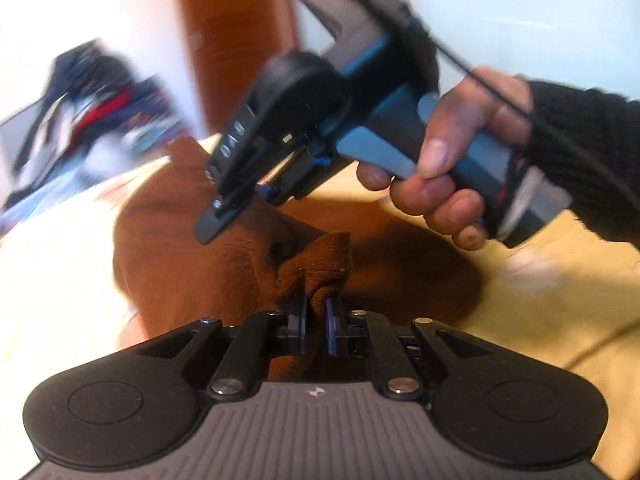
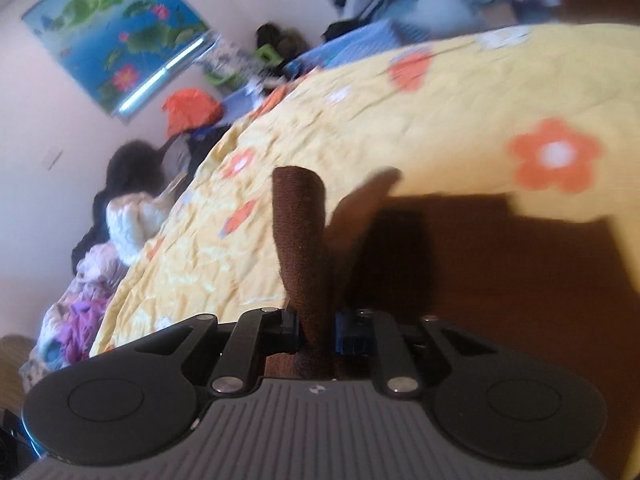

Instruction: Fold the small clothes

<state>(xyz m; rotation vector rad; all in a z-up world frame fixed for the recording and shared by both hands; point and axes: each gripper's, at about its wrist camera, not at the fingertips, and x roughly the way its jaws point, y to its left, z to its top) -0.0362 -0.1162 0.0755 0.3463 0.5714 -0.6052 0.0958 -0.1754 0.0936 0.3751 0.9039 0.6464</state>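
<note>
Folding is underway — left gripper and right gripper each pinch a fold of the brown garment on the yellow floral quilt; next, lift together and lay it over evenly.

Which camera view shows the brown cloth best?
The left wrist view: the brown cloth spreads wide across the yellow bedcover. The right wrist view shows only a pinched fold and a shadowed part.

Brown garment bunched on yellow bedspread

Flowered yellow quilt, lotus poster on wall, orange cloth
</note>
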